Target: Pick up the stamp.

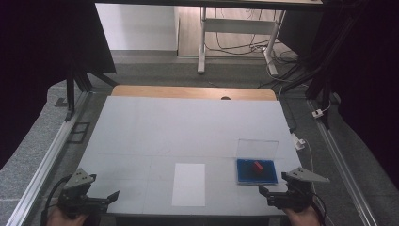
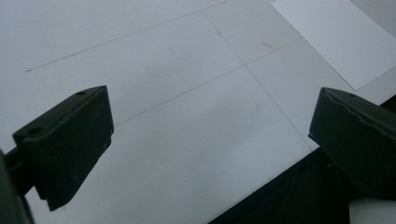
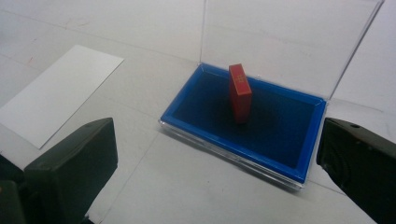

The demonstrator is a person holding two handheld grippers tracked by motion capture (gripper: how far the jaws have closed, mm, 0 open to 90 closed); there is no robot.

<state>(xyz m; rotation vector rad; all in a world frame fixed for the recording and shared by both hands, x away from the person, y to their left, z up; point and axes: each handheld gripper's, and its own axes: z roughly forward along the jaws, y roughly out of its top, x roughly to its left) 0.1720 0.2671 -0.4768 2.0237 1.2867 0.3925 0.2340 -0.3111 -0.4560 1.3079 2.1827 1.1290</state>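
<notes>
- Our right gripper hovered at the table's near right corner, jaws spread wide and empty.
- Just beyond it sat a blue tray with its clear lid raised; a red block stood on end inside, untouched.
- Our left gripper waited, released, at the near left corner.
- A white sheet lay at the near edge between them.
- We judged we were at the approach step; next, we needed to bracket the block squarely.

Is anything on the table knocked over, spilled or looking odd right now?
Nothing is spilled or damaged. The one oddity: the red block stands on end in the blue tray, leaning slightly. The clear lid stands open behind it; the white sheet lies flat.
</notes>
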